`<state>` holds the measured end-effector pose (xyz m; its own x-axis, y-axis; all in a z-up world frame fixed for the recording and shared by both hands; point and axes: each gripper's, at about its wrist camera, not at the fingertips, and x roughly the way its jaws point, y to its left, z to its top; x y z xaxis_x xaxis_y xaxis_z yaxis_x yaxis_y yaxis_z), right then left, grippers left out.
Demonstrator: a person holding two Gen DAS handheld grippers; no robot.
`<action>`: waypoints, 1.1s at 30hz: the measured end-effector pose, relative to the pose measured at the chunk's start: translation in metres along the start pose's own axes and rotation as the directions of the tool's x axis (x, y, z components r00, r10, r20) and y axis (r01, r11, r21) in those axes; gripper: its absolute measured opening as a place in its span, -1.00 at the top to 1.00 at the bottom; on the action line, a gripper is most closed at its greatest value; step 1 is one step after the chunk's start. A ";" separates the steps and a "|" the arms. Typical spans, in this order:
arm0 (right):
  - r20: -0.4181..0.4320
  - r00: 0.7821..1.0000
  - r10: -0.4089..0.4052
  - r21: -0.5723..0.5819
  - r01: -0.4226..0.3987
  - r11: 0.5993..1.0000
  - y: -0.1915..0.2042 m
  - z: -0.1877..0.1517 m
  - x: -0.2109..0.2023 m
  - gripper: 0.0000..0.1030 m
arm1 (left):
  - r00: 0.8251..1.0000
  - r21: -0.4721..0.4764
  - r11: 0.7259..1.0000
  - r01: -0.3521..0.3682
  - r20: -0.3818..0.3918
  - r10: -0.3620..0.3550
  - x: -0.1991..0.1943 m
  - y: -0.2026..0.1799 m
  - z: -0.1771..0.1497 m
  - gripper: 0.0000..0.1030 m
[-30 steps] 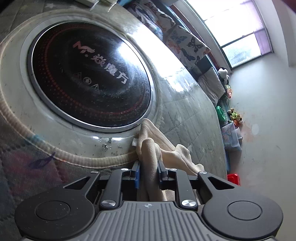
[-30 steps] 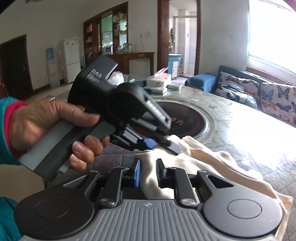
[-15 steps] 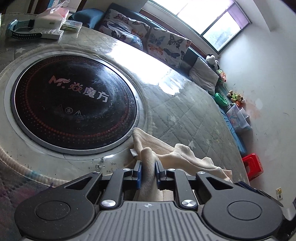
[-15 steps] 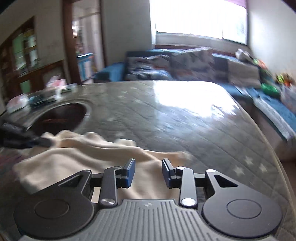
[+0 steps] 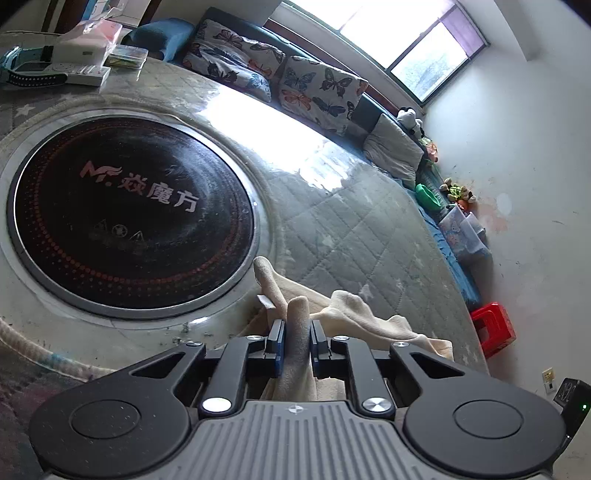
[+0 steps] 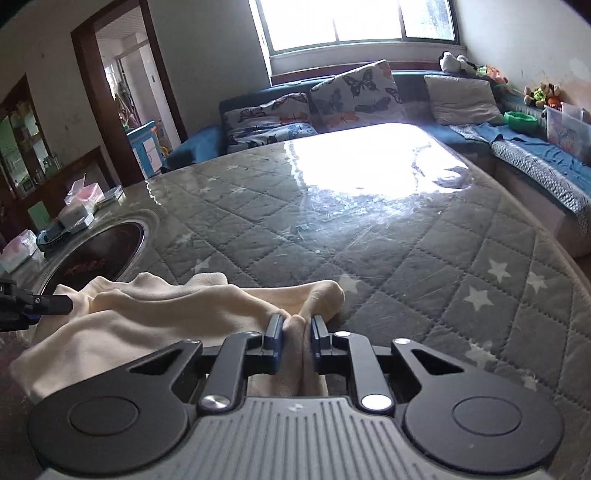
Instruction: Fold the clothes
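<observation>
Both tongs are clamped on the same cream garment. The left tongs are closed on a bunched fold of the fabric, which rises between the blue pads as a rounded ridge. The right tongs have just been closing and are now seen pinched on another gathered edge of the cloth, with the material squeezed between the pads.

The garment is spread in loose folds on the tabletop, which is covered by a grey quilted cloth printed with white stars under a glossy clear sheet. One end of the garment lies against the rim of the round black cooktop set into the tabletop, and a small white label is visible at that end. In the right wrist view the left tongs appear at the left edge, gripping the far end of the fabric.

At the far side of the tabletop, a tissue pack and small boxes are grouped. Behind it, a blue sofa with butterfly cushions runs beneath a bright window. A red stool stands on the floor near the wall.
</observation>
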<state>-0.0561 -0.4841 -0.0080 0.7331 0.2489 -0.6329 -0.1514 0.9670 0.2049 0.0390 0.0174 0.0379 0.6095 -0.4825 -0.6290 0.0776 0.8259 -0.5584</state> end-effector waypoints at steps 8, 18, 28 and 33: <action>0.110 0.994 -0.005 -0.049 0.010 0.999 0.006 0.011 -0.035 0.80 | 0.999 0.046 0.998 0.042 0.018 -0.043 -0.001 -0.020 0.010 0.78; 0.206 0.975 -0.089 -0.079 0.107 0.991 -0.004 0.031 -0.064 0.81 | 0.995 0.102 0.989 0.104 0.000 -0.105 0.027 -0.060 0.020 0.79; 0.249 0.951 -0.182 -0.050 0.200 0.978 -0.033 0.043 -0.076 0.81 | 0.991 0.151 0.980 0.132 -0.030 -0.129 0.067 -0.109 0.024 0.80; 0.267 0.934 -0.238 -0.032 0.256 0.966 -0.052 0.055 -0.080 0.81 | 0.987 0.185 0.970 0.158 -0.050 -0.152 0.090 -0.139 0.029 0.80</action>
<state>-0.0707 -0.5579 0.0731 0.8979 -0.0125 -0.4401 0.0198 0.9997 0.0119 0.1059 -0.1329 0.0743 0.5505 -0.6162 -0.5632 0.3176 0.7785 -0.5413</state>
